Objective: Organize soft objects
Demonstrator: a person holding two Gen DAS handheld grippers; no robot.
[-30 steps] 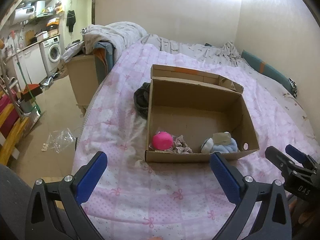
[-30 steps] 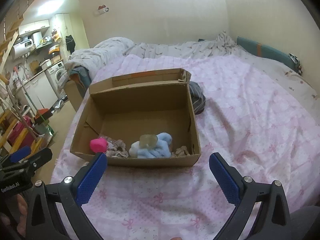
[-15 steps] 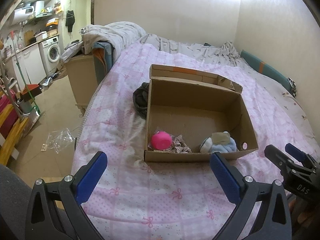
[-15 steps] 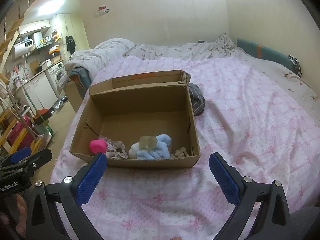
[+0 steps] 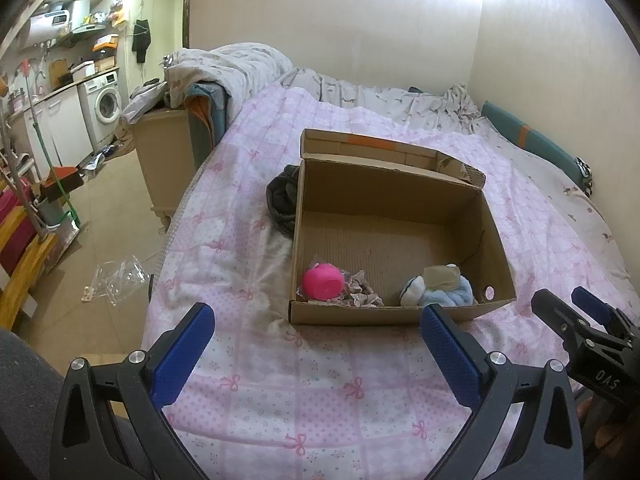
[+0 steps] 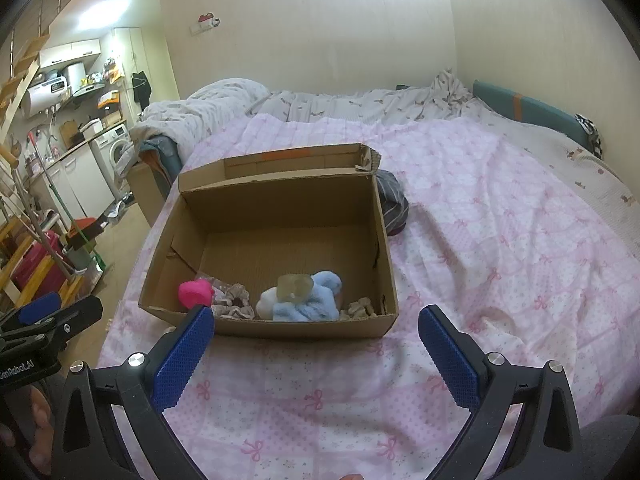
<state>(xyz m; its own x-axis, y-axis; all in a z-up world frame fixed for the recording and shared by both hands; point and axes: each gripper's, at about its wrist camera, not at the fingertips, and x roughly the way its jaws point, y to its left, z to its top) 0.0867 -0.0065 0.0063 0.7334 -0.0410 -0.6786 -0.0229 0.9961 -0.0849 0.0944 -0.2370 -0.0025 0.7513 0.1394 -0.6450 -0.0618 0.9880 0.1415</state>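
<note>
An open cardboard box [image 5: 392, 200] [image 6: 280, 204] sits on the pink bedspread. Along its near wall lie a pink ball [image 5: 322, 280] [image 6: 195, 293], a patterned scrunchie [image 5: 358, 294] [image 6: 232, 306], a blue-and-white fluffy bundle [image 5: 440, 296] [image 6: 308, 300] with a translucent yellowish block [image 6: 295, 288] on top, and a small beige piece [image 6: 362, 307]. A dark grey garment [image 5: 282, 198] [image 6: 392, 204] lies on the bed beside the box, partly hidden by it. My left gripper [image 5: 316, 344] is open and empty, short of the box. My right gripper [image 6: 316, 344] is open and empty, also short of the box.
The pink bedspread [image 6: 500, 240] covers the bed; a grey rumpled duvet [image 5: 240, 64] is piled at its far end. A wooden cabinet [image 5: 164, 156] stands left of the bed. The floor [image 5: 80, 240] on the left holds clear plastic scraps and kitchen clutter.
Both grippers have drawn back slightly from the box. Both stay open and empty. Nothing in the box has moved.
</note>
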